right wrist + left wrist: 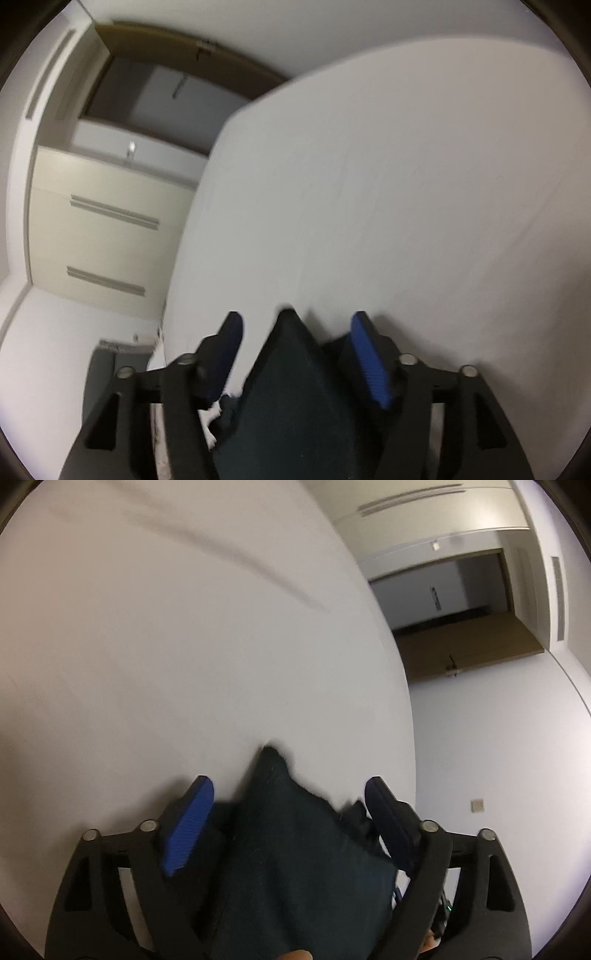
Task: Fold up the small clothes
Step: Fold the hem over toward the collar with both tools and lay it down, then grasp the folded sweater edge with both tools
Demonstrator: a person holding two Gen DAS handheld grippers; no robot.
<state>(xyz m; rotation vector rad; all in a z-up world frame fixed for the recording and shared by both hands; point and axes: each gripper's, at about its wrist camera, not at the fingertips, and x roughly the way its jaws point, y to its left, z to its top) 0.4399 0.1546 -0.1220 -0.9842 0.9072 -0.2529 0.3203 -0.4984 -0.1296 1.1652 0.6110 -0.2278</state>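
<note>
White bedsheet (184, 646), dark pointed garment (295, 849)

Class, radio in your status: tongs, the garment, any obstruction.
Left tongs open, right tongs open. Dark garment between both, pads clear. White surface ahead, nothing in the way.

Dim, soft indoor light; both fisheye views blurred, edges vignetted.
</note>
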